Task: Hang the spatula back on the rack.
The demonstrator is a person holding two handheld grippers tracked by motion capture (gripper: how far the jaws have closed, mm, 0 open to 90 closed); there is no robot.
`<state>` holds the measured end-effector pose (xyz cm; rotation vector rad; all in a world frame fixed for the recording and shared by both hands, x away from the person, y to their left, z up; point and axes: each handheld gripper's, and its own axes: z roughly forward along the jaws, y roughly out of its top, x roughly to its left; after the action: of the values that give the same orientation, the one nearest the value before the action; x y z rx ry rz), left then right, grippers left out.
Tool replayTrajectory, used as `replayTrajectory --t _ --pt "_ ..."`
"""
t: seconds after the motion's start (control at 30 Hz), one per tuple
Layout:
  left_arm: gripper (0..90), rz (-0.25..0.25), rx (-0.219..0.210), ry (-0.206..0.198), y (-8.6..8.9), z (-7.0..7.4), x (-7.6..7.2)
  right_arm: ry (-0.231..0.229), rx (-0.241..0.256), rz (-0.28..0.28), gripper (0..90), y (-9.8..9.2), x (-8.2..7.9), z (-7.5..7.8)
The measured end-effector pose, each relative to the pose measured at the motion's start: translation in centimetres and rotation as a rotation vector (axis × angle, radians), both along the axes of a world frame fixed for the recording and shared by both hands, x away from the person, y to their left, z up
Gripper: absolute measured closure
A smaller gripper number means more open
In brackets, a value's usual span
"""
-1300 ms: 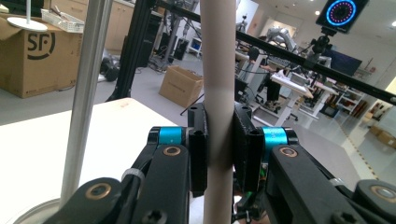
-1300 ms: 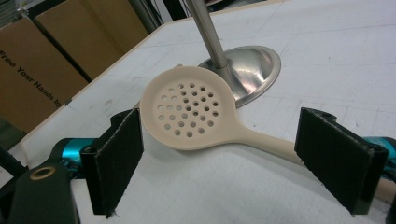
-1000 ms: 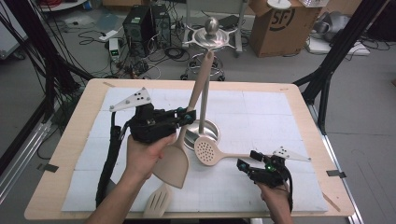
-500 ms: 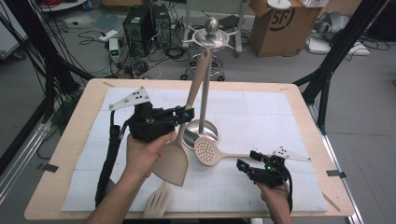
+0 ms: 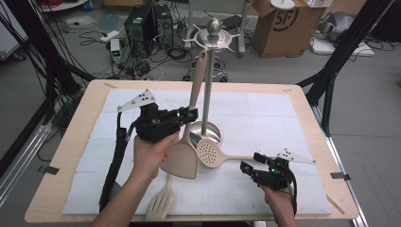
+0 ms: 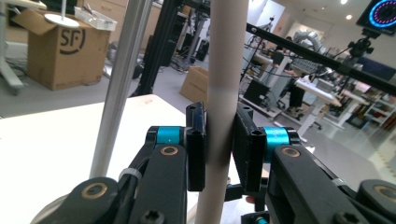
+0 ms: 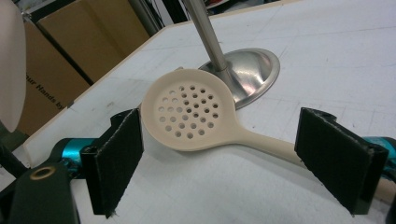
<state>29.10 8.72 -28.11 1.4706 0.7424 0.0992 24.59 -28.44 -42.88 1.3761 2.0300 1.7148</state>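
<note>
Two beige utensils occupy us: our left hand-held gripper [image 6: 219, 154] clamps the spatula [image 5: 182, 158] handle, leaning against the steel stand [image 5: 208, 94]. Our right hand-held gripper [image 7: 233, 163], jaws wide apart, straddles the skimmer [image 7: 189, 114] lying beside the stand's base on the counter [image 5: 283, 109].

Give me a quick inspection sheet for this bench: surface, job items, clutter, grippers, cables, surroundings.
Surface: wooden table under a white mat.
Job's things: solid spatula held up beside the steel rack; skimmer flat on the mat; slotted spatula flat at the near edge.
Clutter: nothing seen.
Grippers: left gripper shut on the spatula's handle; right gripper open, its fingers either side of the skimmer.
Cables: one trailing from the left gripper, more on the floor.
Surroundings: cardboard box, computer tower.
</note>
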Motion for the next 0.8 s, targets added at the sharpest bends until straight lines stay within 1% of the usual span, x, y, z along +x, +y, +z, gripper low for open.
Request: replayTrajectory --t 0.1,0.13,0.17,0.2,0.27,0.3,0.37,0.5,0.57,0.63,0.7,0.8 --pt "74.1 -0.013 -0.021 0.022 0.1 -0.1 0.2 0.001 0.004 -0.003 14.7 0.0 0.0 0.0" --pt "69.5 -0.013 -0.03 0.021 0.2 -0.2 0.3 0.003 0.004 -0.003 14.7 -0.1 0.0 0.0" --pt "64.3 -0.004 -0.025 0.018 0.3 -0.1 0.3 0.003 0.005 -0.004 14.7 -0.1 0.0 0.0" --pt "60.5 0.019 -0.019 0.014 0.4 -0.1 0.2 0.0 0.001 -0.002 14.7 -0.1 0.0 0.0" --pt "58.9 0.049 -0.027 -0.01 0.9 0.0 -0.1 0.002 0.0 0.0 14.7 -0.1 0.0 0.0" --pt "58.4 0.063 -0.032 -0.016 1.0 0.0 -0.2 0.0 -0.001 0.0 14.7 0.0 0.0 -0.1" --pt "56.3 0.074 -0.03 -0.021 1.4 0.1 -0.3 0.001 -0.003 -0.001 14.7 0.0 0.0 -0.1" --pt "53.9 0.073 -0.036 -0.028 1.7 0.1 -0.5 0.002 -0.003 -0.002 14.7 0.1 0.0 -0.1" --pt "52.6 0.07 -0.046 -0.041 1.8 0.2 -0.7 0.003 -0.005 -0.001 14.7 0.1 0.0 -0.1" --pt "51.2 0.067 -0.052 -0.039 1.7 0.3 -0.8 0.001 -0.005 -0.002 14.7 0.1 0.0 -0.1" --pt "47.2 0.06 -0.05 -0.037 1.6 0.3 -0.8 -0.001 -0.005 -0.002 14.7 0.1 0.0 -0.1" --pt "46.3 0.054 -0.051 -0.046 1.4 0.3 -0.9 -0.001 -0.002 -0.005 14.7 0.0 0.0 -0.1"
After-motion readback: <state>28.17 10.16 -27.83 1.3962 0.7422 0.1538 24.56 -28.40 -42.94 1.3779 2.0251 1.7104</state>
